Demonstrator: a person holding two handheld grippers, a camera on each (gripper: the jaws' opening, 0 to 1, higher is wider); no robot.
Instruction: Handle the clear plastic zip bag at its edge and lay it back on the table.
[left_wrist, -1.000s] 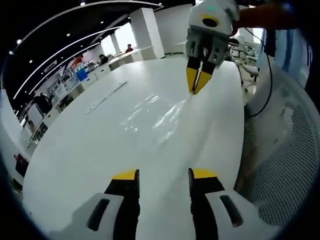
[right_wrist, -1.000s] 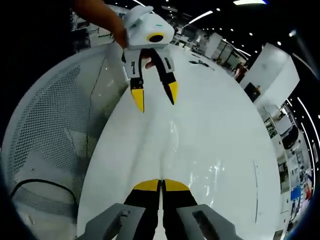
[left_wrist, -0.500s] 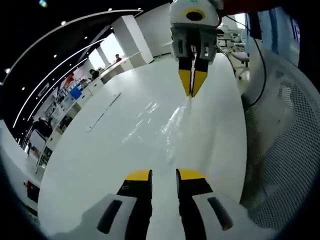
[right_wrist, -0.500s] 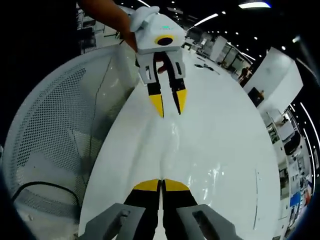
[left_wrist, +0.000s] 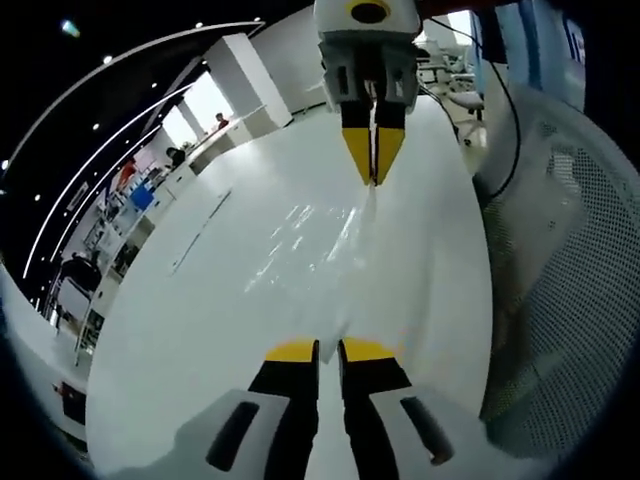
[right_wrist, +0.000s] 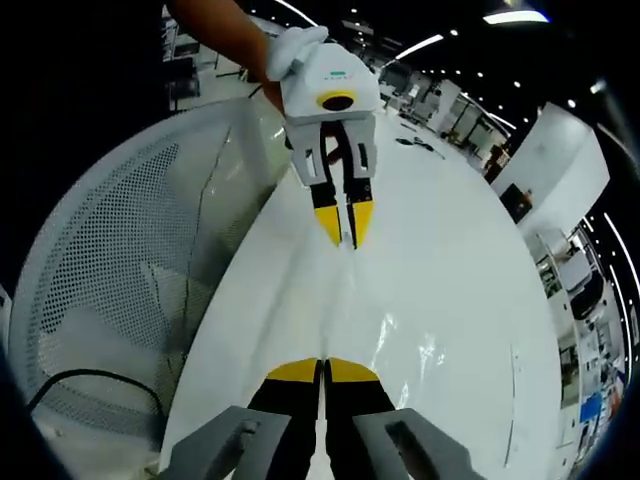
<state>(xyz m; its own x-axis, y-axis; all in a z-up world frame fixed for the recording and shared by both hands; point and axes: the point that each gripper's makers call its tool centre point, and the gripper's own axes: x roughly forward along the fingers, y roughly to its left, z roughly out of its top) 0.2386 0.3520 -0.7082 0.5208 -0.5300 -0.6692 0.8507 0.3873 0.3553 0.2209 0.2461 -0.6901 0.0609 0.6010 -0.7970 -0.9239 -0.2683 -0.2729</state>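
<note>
Over the last second the left gripper (left_wrist: 328, 352) has gone from wide apart to nearly closed: its yellow-tipped jaws at the bottom centre of the left gripper view now stand with only a thin slit between them, drawn in on the near edge of the clear plastic zip bag (left_wrist: 318, 240). In the right gripper view the same left gripper (right_wrist: 346, 228) hangs in the upper centre, tips together on a thin strip of film. The right gripper (right_wrist: 321, 372) was already pinched shut and is unchanged; it appears at the top centre of the left gripper view (left_wrist: 372, 160), tips together on the far edge of the bag.

The bag itself runs through the centre of both views between the two grippers, a glossy, wrinkled sheet over the white desk (left_wrist: 200, 330); whether its middle rests on the surface or is lifted off it cannot be told. A white perforated mesh chair (left_wrist: 570, 280) stands at the right of the left gripper view.

With both edges apparently caught, the bag looks ready to be carried and lowered flat; neither gripper has let go yet.
</note>
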